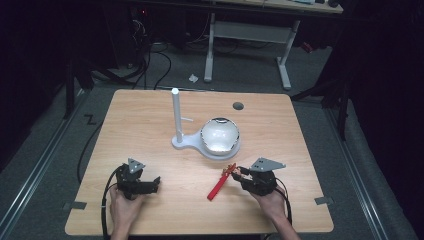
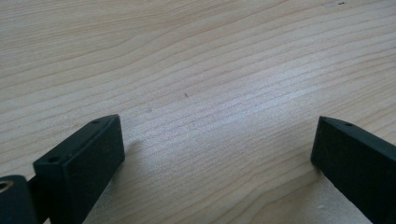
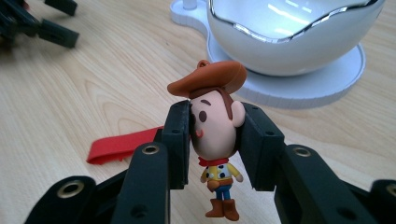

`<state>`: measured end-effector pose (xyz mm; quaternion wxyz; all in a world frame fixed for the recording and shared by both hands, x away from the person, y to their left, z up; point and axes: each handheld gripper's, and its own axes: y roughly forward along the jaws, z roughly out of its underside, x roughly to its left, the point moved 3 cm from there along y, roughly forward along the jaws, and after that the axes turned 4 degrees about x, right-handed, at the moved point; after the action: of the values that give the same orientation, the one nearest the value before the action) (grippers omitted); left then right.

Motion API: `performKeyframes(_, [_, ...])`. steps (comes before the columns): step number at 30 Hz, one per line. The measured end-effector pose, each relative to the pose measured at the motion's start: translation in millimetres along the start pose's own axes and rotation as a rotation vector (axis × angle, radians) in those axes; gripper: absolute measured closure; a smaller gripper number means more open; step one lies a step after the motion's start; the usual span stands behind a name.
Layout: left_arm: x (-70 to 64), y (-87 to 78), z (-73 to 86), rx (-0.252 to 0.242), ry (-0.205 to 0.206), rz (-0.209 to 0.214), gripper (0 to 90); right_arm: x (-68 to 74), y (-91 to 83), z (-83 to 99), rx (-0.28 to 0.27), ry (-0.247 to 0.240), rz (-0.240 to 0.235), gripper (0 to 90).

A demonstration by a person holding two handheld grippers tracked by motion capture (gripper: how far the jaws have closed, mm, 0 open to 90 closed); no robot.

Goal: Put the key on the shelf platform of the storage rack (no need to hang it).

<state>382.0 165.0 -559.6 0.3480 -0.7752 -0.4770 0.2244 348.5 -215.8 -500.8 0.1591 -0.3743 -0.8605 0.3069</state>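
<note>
Jaws of right gripper (image 3: 212,140) clamp cowboy figure (image 3: 215,135), red strap (image 3: 121,145) partly hidden, left gripper (image 2: 215,154) jaws wide.

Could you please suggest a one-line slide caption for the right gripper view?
Right gripper clamps a cowboy figurine by its head, red strap trailing behind, white bowl beyond.

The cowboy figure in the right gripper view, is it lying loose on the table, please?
No, the right tool is clamped on the cowboy figure's head, holding it upright above the table.
</note>
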Motion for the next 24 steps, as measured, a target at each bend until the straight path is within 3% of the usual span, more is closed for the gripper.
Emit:
performKeyframes(14, [0.0, 0.0, 0.0, 0.000, 0.000, 0.000, 2.9, -10.5, -38.3, -37.7, -0.082, 0.004, -0.061, 66.1])
performKeyframes(24, [0.0, 0.0, 0.0, 0.000, 0.000, 0.000, 2.9, -20.3, -55.1, -62.5, -0.112, -0.011, -0.053, 66.1])
